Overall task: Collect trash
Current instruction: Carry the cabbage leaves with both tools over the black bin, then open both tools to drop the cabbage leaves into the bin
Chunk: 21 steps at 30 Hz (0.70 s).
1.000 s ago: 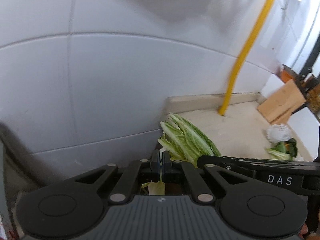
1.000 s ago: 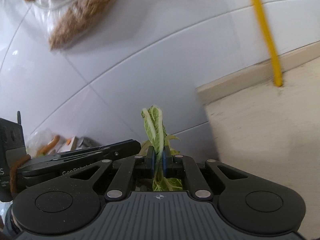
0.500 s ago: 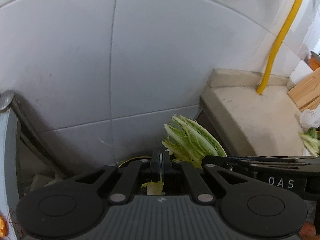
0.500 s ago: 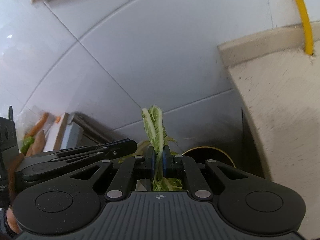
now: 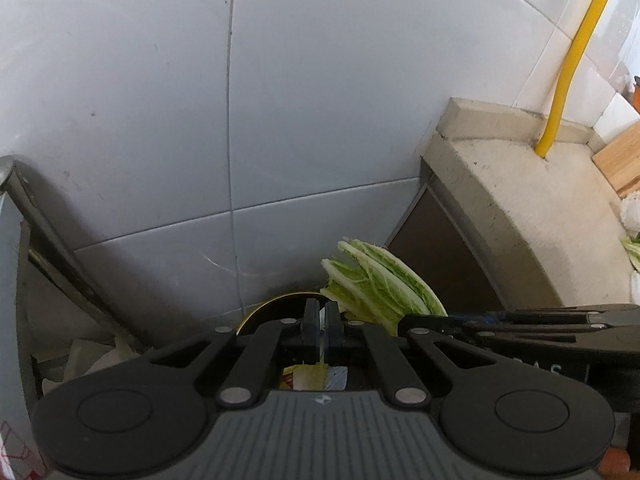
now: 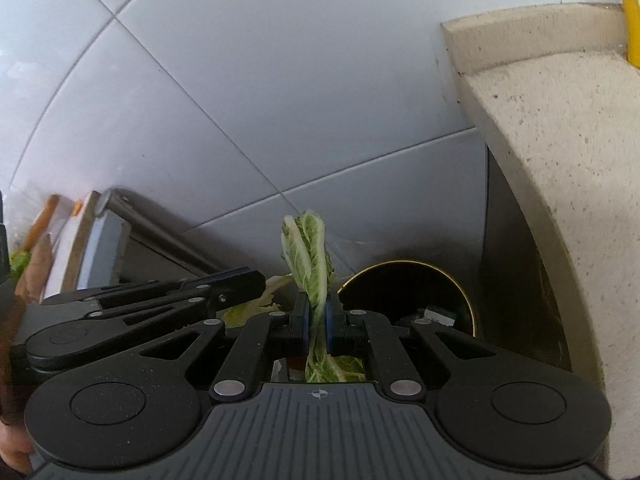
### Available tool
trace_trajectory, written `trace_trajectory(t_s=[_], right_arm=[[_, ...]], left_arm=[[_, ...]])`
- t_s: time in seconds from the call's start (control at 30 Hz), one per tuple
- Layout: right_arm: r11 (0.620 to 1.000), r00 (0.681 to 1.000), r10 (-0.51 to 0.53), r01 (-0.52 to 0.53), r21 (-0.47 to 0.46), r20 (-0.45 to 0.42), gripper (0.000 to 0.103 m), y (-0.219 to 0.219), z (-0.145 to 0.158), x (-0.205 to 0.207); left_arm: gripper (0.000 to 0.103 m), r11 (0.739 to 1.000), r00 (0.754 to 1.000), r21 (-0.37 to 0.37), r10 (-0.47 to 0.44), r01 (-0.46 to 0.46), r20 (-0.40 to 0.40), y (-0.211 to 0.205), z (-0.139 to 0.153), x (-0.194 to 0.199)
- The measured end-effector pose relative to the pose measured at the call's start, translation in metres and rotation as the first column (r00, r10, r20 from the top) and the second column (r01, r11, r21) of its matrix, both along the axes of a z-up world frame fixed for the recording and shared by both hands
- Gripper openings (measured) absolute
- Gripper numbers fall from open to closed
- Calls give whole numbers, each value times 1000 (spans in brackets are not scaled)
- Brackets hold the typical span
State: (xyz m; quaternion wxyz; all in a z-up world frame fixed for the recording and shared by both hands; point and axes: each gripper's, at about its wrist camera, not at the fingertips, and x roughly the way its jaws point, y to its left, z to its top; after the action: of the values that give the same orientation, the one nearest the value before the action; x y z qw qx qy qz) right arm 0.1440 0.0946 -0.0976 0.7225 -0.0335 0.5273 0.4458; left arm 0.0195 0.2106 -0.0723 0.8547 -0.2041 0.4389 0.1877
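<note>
Tiled wall [image 6: 240, 120], cabbage leaf [image 6: 310, 256] between fingers [image 6: 301, 320]

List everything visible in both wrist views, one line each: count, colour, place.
cabbage leaf: one, green, clamped in right claw, above bin.
leaf scrap: one, yellow-green, pinched in left claw.
trash bin: one, black with gold rim, on floor beside counter.
counter: one, beige stone, right side.
pipe: one, yellow, rising from the counter.
wall tiles: several, white, behind.
cutting board: one, wooden, far right.
left claw: black, shut on scrap.
right claw: black, shut on leaf.
</note>
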Motion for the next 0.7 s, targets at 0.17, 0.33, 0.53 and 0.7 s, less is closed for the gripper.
trace_trajectory(t_s=[0.17,0.33,0.53,0.7], right_arm=[[1000,1000,-11,11,-27,-7,12,7,-8,1],[999,1000,-21,20,-49,-16,16,13,-16,3],[998,1000,-22,21,-63,-20,19,16,-23,5],[997,999,-27,26,-69,-23,21,21,-27,7]], left_arm=[[0,1000,1000,-3,3,-3,-29,4,-9,2],[0,1000,999,-3,2,-2,-46,7,-15,4],[0,1000,999,-9,1,-2,-55,9,-18,6],[0,1000,998,-3,4,-4,-56,10,-17,6]])
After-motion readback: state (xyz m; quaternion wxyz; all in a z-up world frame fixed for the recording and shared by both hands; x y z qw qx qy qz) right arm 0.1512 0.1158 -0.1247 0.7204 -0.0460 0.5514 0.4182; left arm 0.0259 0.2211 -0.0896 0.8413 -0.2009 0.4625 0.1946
